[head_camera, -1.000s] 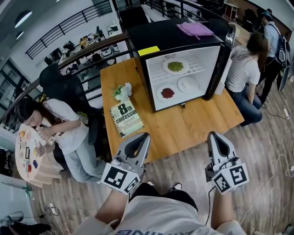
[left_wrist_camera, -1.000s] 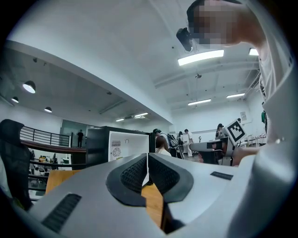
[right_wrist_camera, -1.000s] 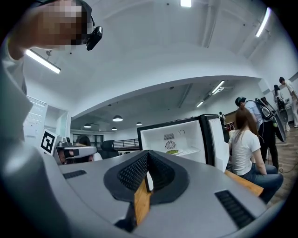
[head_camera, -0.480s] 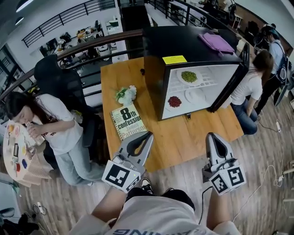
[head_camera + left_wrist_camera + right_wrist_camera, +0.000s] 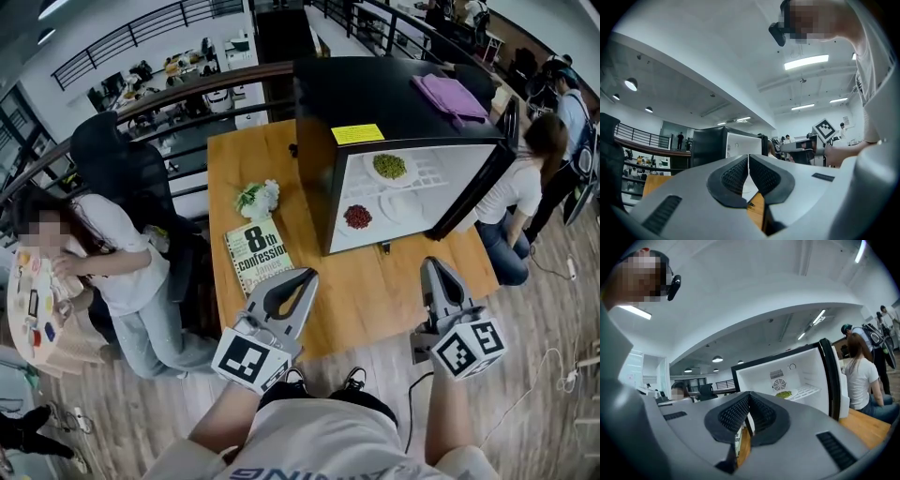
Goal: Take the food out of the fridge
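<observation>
From the head view, my left fingers (image 5: 302,279) and right fingers (image 5: 436,277) hang level over the near edge of the tabletop (image 5: 375,281), both clenched on nothing. The fridge (image 5: 375,94) stands open at 12 o'clock, well apart from both. Inside it the green food (image 5: 388,167) sits on a plate on the upper shelf, and the red food (image 5: 357,217) sits on a plate lower down, at 7 o'clock from the green. A book (image 5: 257,247) lies at 11 o'clock from my left fingers.

In the left gripper view my fingers (image 5: 733,176) are pressed together and empty. The fridge (image 5: 710,145) shows beyond them at 11 o'clock.

In the right gripper view my fingers (image 5: 733,413) are likewise shut and bare. The green food (image 5: 783,393) lies on its shelf at 1 o'clock, still far off.

I judge this to be the approach: nothing has been taken out yet. Next I should spread one pair of fingers, reach into the fridge and close them on a plate rim, keeping it flat.
</observation>
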The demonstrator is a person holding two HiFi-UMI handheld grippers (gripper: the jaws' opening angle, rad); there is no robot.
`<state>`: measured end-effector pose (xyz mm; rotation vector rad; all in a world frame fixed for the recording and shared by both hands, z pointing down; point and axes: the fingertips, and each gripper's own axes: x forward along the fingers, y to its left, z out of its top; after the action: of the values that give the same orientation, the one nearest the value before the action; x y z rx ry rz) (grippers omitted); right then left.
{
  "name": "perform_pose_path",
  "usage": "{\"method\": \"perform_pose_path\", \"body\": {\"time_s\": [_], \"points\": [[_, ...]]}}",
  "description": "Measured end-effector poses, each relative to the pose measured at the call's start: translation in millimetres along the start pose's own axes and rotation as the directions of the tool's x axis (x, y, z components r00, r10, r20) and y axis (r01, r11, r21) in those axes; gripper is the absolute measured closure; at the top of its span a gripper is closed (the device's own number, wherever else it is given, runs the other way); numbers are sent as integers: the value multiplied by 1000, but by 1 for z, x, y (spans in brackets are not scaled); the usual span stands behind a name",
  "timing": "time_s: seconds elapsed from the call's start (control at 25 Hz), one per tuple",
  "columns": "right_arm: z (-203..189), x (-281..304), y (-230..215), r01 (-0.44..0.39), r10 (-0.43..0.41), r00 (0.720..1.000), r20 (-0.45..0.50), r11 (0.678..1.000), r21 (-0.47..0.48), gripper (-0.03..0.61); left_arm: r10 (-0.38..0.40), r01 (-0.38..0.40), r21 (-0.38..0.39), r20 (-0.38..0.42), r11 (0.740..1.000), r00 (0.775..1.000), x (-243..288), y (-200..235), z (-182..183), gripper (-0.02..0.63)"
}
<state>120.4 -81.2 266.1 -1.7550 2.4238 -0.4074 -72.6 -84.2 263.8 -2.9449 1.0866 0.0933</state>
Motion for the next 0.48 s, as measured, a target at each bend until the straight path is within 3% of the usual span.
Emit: {"method": "perform_pose_path", "body": {"time_s": [0.32, 0.44, 0.48], "points": [[-3, 56, -62, -6, 20, 998, -60, 974, 226, 555, 21, -21, -3, -24, 1000, 999, 29, -16, -11, 597], [-8, 83, -79, -6, 37, 995, -90, 946, 325, 469, 38, -38, -3, -44, 999, 998, 34, -16, -17, 597], [-9, 91, -85, -2, 38, 995, -93, 934, 358, 468, 42, -42, -2, -49, 999, 998, 36, -17, -18, 597]]}}
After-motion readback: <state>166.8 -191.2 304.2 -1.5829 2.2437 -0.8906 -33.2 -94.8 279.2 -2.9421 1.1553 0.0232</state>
